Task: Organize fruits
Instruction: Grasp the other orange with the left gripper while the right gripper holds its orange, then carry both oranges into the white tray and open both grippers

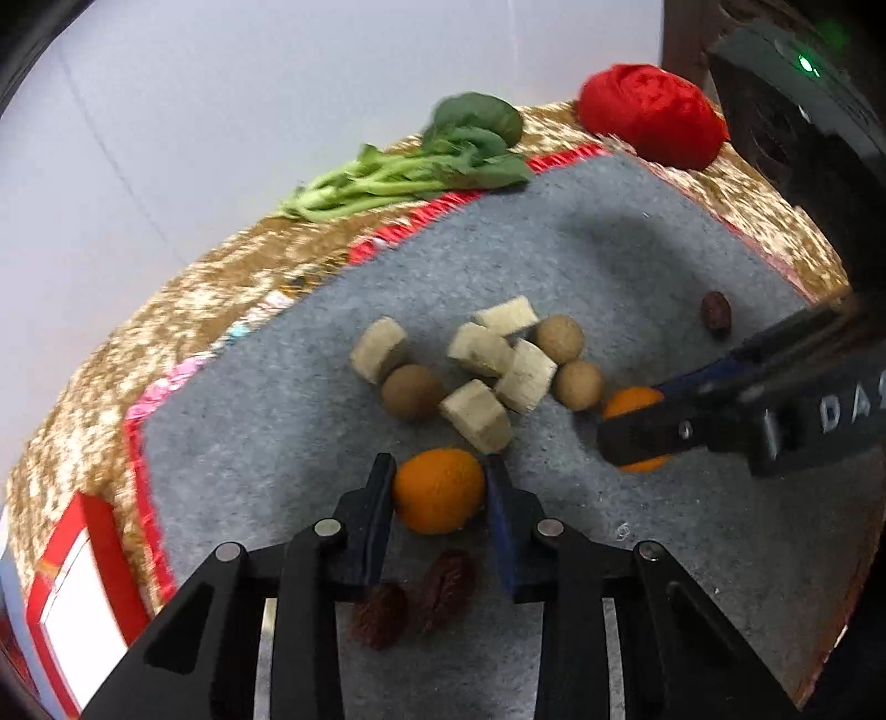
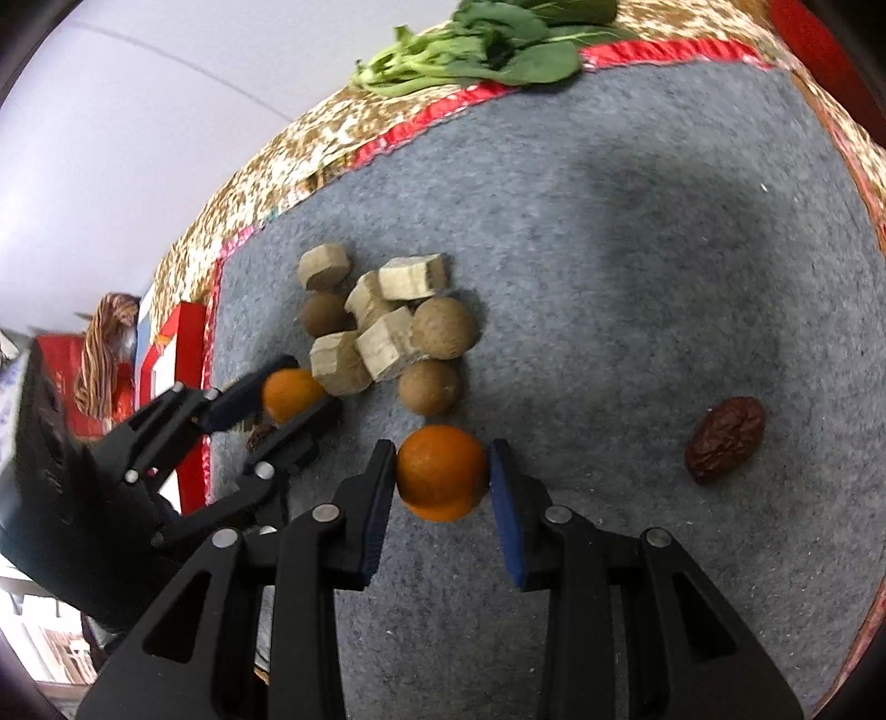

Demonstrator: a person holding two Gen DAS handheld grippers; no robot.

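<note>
Between our left gripper's (image 1: 439, 487) fingers sits one small orange (image 1: 437, 490), pads closed against it; our right gripper (image 2: 443, 479) likewise clamps a second orange (image 2: 441, 479). Both rest low over a grey felt mat (image 2: 637, 232) edged in red, laid on a gold-patterned cloth (image 1: 183, 310). Tan blocks and brown round fruits (image 1: 476, 365) cluster mid-mat, dried dates (image 1: 716, 312) nearby, leafy greens (image 1: 410, 166) beyond, against a pale wall (image 1: 221, 83).

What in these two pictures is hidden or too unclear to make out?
- Left view: the right gripper covers much of its small orange fruit.
- Right view: a dark wrinkled date is mostly hidden behind the left gripper's fingers.
- Right view: the leafy green vegetable is cut off by the top edge.
</note>
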